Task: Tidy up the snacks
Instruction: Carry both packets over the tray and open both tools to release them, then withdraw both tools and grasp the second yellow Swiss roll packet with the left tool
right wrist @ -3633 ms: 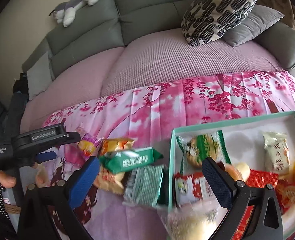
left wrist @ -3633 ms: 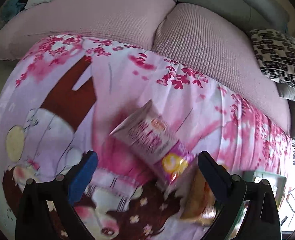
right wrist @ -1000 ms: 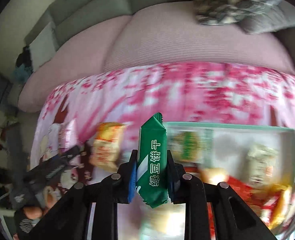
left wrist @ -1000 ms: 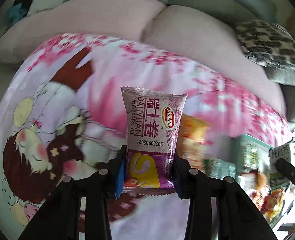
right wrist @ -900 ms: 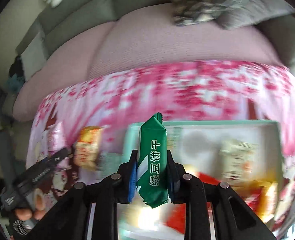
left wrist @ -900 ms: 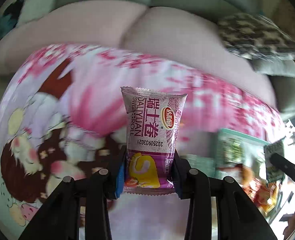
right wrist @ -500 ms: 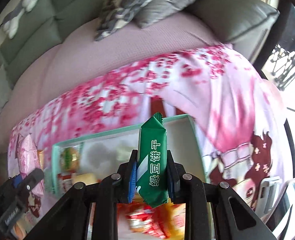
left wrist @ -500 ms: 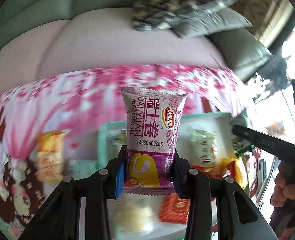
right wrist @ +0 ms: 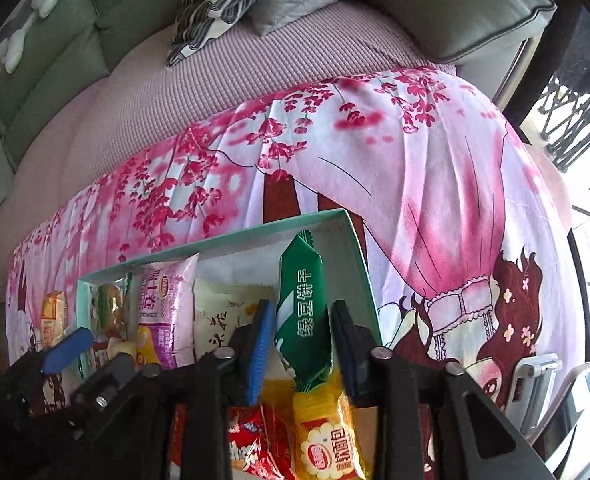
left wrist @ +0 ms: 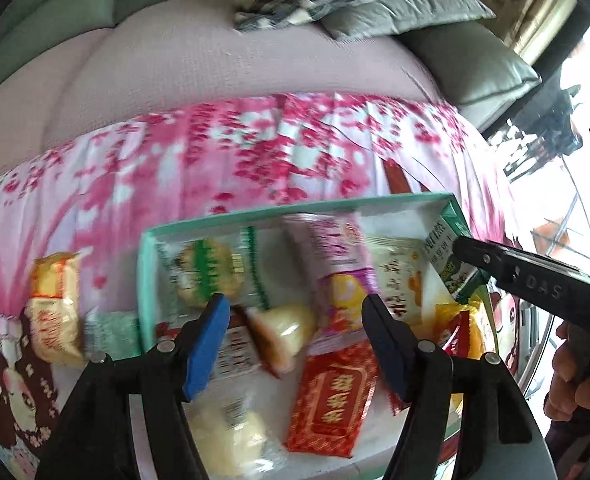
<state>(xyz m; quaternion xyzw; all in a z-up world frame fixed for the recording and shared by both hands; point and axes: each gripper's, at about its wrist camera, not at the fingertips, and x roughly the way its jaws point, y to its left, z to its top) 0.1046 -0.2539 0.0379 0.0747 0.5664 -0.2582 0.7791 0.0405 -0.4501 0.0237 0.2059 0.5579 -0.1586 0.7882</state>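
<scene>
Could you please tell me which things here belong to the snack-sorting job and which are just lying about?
Job:
teal box
purple Swiss roll pack
green biscuit pack
orange pack on the blanket
left gripper
right gripper

Lying about:
patterned cushion
grey cushion

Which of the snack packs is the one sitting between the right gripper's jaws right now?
The green biscuit pack, with white characters down its front, lies between the opening jaws of the right gripper over the box. The purple Swiss roll pack lies farther left.

Bright daylight, motion blur, fisheye-warped edges
</scene>
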